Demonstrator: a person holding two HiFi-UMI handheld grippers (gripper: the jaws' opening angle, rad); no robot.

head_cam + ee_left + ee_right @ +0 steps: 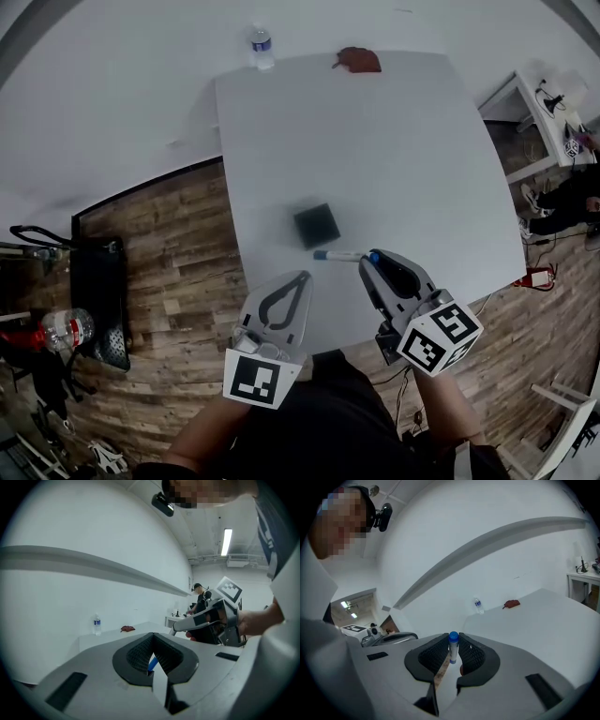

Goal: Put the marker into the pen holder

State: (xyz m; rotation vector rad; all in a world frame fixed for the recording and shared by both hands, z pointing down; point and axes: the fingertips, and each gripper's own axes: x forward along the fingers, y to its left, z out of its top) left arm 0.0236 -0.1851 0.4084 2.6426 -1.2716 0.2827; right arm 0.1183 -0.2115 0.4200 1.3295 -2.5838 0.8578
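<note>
A black square pen holder (316,225) stands on the white table (394,150), toward its near side. Just in front of it, a white marker (339,255) with a blue cap lies level, and my right gripper (371,259) is shut on its right end. In the right gripper view the marker (453,648) stands between the ribbed pads (436,654), blue cap on top. My left gripper (305,276) is shut and holds nothing, a little to the left of the marker and nearer the table's edge. Between its closed jaws a blue sliver of the marker (152,663) shows.
A water bottle (262,47) and a red-brown object (357,60) sit at the table's far edge. A black cart (98,300) and a bottle (66,328) are on the wood floor at left. A white side table (525,103) stands at right.
</note>
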